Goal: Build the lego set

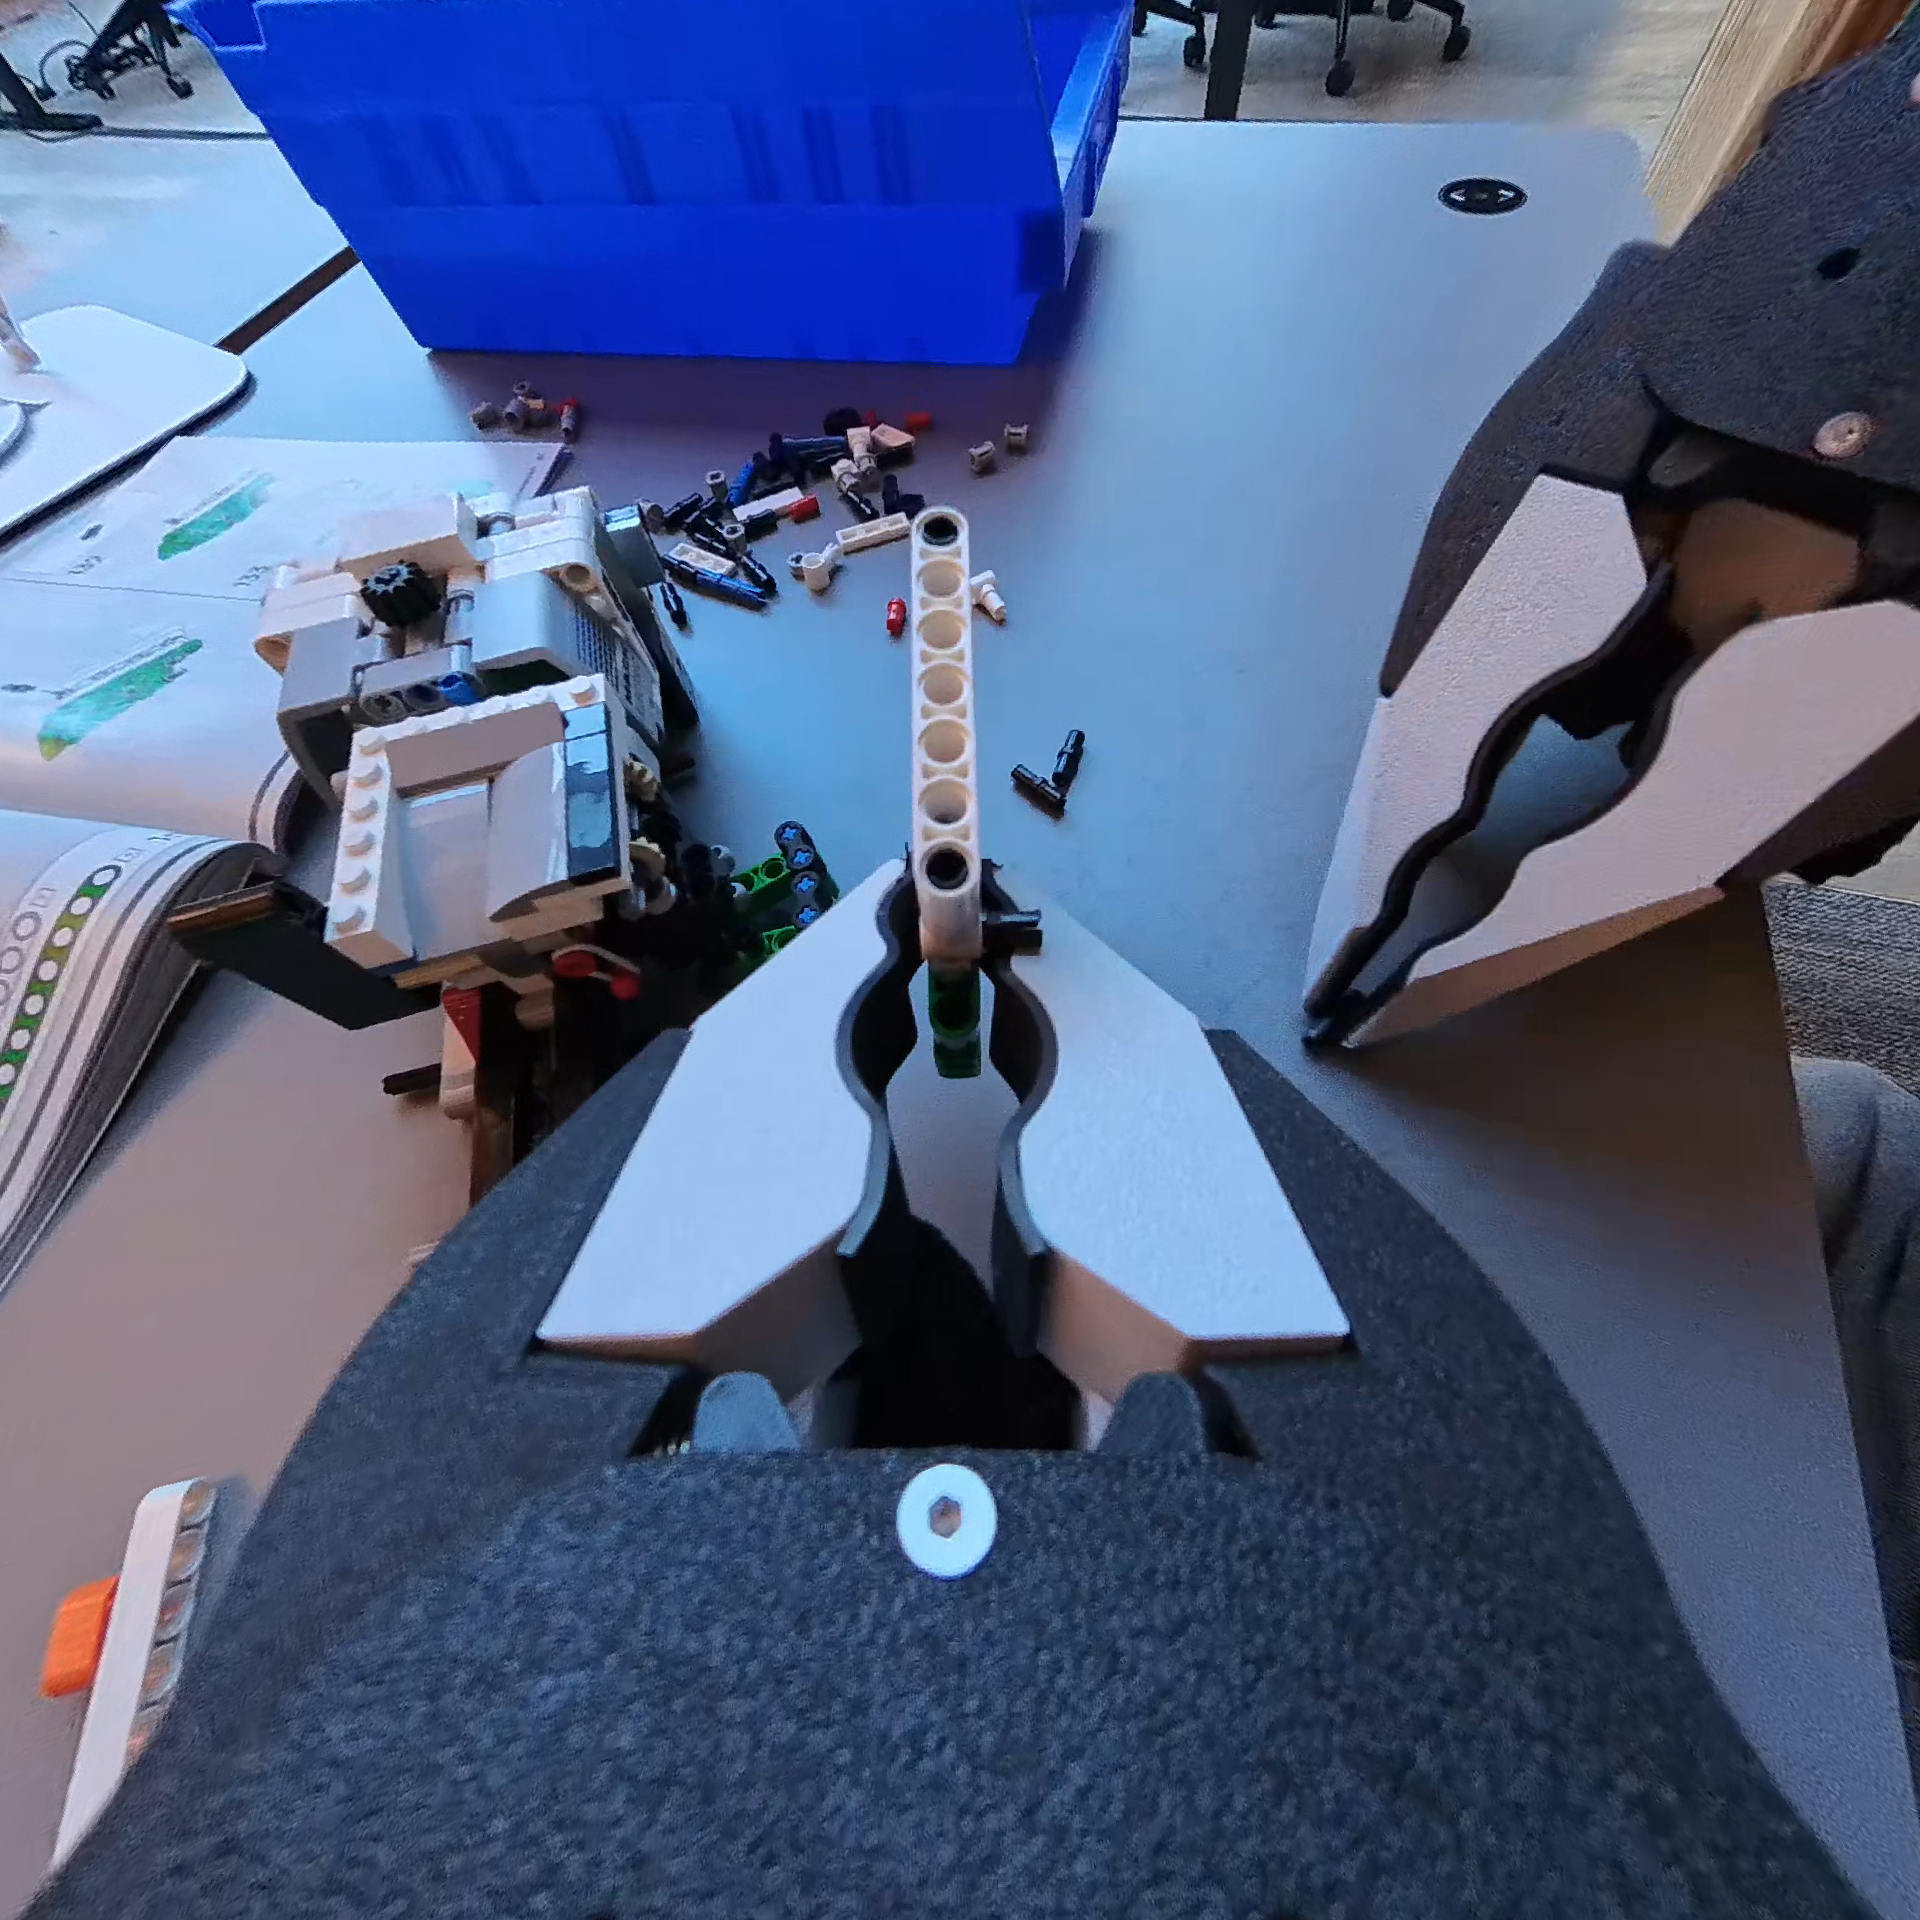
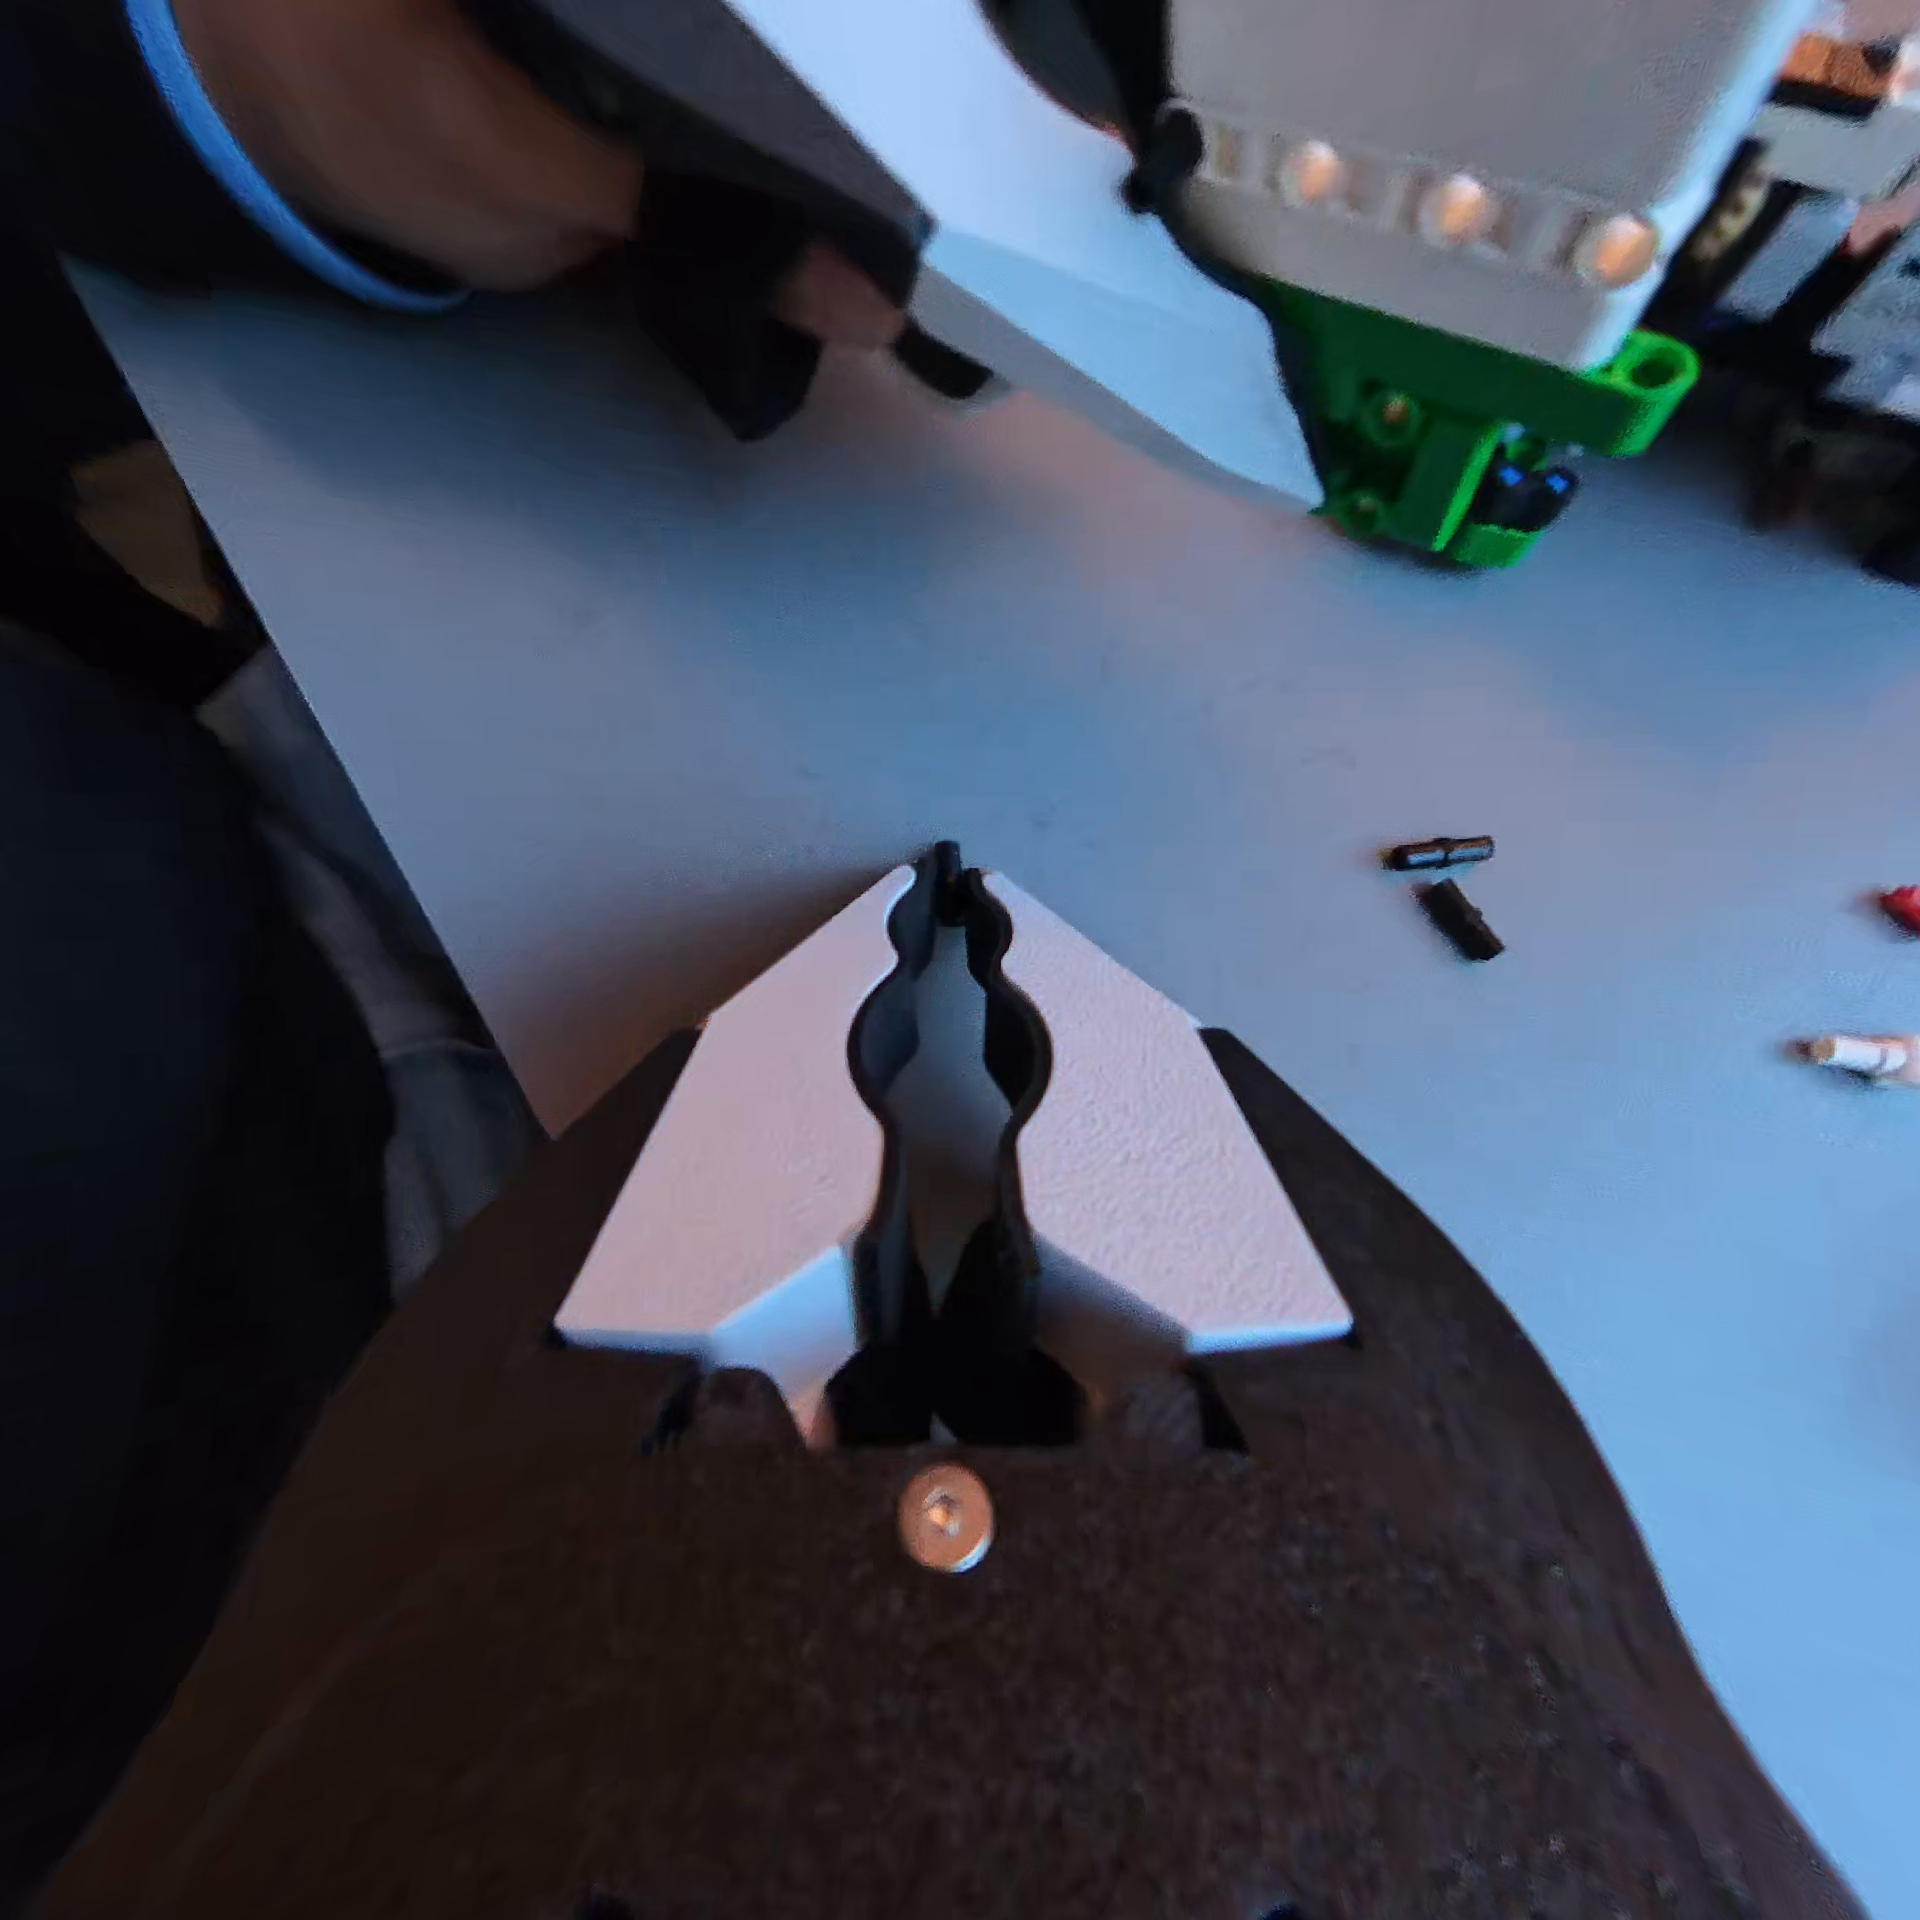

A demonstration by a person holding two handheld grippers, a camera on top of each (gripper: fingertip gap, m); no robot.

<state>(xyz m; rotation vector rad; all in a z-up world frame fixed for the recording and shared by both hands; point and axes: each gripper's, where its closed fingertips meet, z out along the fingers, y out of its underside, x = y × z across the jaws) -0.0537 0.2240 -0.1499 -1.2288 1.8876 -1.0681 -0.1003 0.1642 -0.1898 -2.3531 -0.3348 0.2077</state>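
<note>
White beam [image 1: 943, 717] with a row of holes sticks up and forward out of the left gripper [image 1: 948, 914], fingers clamped on its lower end; a green piece [image 1: 954, 1023] hangs from the beam just behind the fingertips, between the pads. In the right wrist view the beam shows blurred, top right, with green parts [image 2: 1455, 436] under it touching the table [image 2: 935, 644].

Right gripper [image 2: 951, 883] has its fingers pressed together on a small black pin [image 2: 945, 864], tip at the table surface near the front edge. From the left wrist view the right gripper [image 1: 1340, 1023] sits well right of the beam, tip down on the table [image 1: 1247, 520].

Two loose black pins [image 1: 1049, 774] lie between the grippers. Half-built white and grey model [image 1: 468, 748] sits left of the beam, on the table. Pile of small loose parts [image 1: 790, 509] behind the beam, blue bin [image 1: 675, 177] behind that. Open manual [image 1: 104, 665] at far left, partly under the model.
</note>
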